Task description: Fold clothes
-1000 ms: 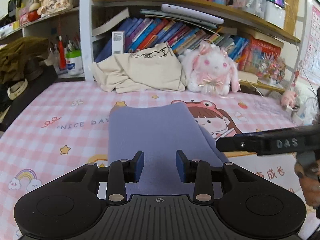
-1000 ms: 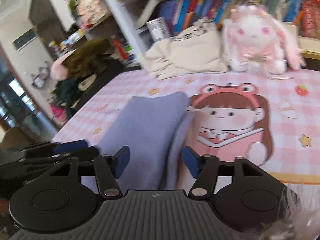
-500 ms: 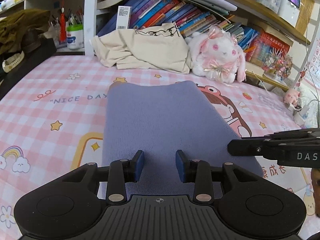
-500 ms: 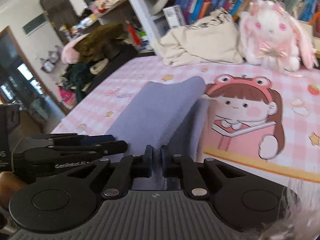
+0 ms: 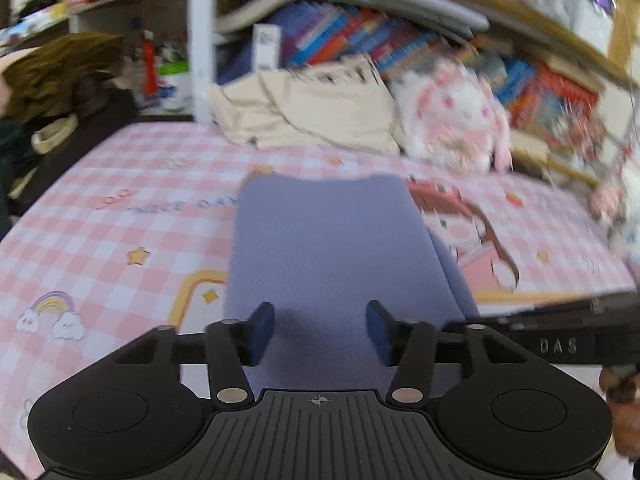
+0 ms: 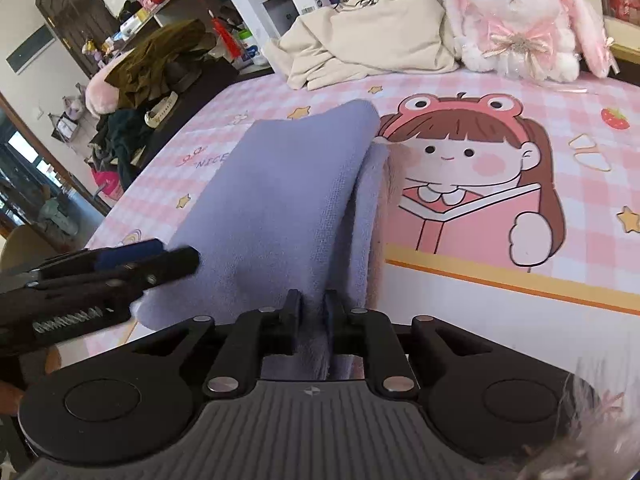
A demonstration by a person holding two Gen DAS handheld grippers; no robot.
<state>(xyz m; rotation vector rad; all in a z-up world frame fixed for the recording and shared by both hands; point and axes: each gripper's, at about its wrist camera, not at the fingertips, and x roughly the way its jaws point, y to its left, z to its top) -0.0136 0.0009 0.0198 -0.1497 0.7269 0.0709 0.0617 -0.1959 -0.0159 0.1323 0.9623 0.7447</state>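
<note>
While L view blurs, R fingers [image 6: 312,312] visibly pinch purple cloth [image 6: 280,200].

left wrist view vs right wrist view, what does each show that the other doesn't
Only the left wrist view shows the left gripper head-on, jaws just opened, apart over the folded lavender knit garment and not pinching it.

Only the right wrist view shows the right gripper clamped on the garment's near edge, the layered fold along its right side, and the dark wooden door.

Both show the pink checked cartoon sheet, cream cloth bag and white-and-pink plush rabbit.
</note>
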